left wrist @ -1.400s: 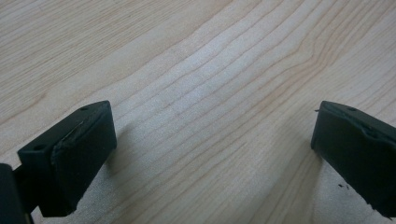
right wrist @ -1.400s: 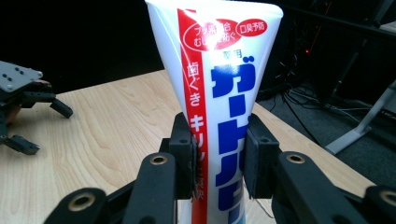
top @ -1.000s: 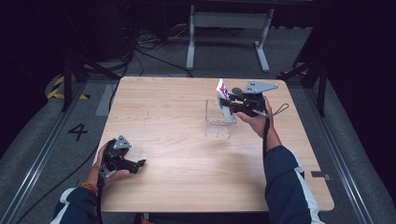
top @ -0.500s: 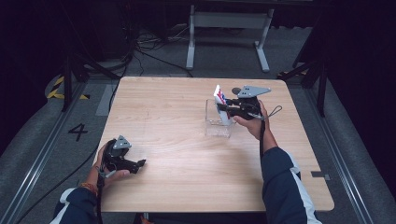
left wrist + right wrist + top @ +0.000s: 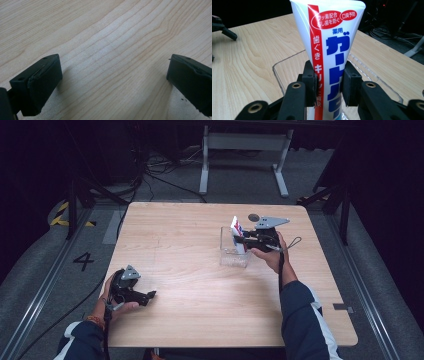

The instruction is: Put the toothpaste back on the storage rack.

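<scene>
The right claw [image 5: 328,83] is clamped on a toothpaste tube [image 5: 329,50], one black jaw pressed to each side of it. The tube is white with a red stripe and blue Japanese lettering, and it stands upright with its flat crimped end up. In the high view the right claw [image 5: 243,240] holds the tube [image 5: 236,231] over a clear plastic container [image 5: 234,256], with the tube's lower part down between the container's walls; whether it touches the bottom cannot be told. The container sits on the bench [image 5: 200,320] right of centre, nearer the far edge. The left claw [image 5: 148,296] lies low near the bench's near left corner, its jaws spread wide with only bare wood between them.
</scene>
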`<state>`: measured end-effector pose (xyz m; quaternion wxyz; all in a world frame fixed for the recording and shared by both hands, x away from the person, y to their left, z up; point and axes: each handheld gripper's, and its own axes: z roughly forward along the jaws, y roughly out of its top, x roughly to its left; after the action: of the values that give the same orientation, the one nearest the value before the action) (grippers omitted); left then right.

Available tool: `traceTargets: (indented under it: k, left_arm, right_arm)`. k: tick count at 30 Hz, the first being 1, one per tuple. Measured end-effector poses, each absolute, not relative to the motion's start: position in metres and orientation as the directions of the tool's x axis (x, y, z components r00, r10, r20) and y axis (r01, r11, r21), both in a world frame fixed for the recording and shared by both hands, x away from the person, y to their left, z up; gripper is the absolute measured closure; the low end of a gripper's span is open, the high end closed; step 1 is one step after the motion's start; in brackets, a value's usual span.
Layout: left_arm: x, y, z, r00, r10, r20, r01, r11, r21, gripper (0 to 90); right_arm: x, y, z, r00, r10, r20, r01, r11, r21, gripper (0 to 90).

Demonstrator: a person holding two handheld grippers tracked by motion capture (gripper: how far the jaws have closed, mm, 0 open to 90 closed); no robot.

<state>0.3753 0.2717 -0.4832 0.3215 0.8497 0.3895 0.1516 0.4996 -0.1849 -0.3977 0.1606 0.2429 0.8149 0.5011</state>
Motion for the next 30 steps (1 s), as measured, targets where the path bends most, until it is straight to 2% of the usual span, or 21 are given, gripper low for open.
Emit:
traceTargets:
  k: [22, 30]
  left_arm:
    - [0.375, 0.272, -0.483, 0.650, 0.760, 0.006, 0.565, -0.489, 0.665, 0.6]
    - [0.375, 0.272, -0.483, 0.650, 0.760, 0.007, 0.565, -0.490, 0.664, 0.6]
  right_arm:
    - [0.497, -0.188, -0.414, -0.831, 0.556, -0.018, 0.282, 0.448, 0.848, 67.8]
    - [0.498, -0.186, -0.416, -0.825, 0.566, -0.004, 0.298, 0.440, 0.847, 65.4]
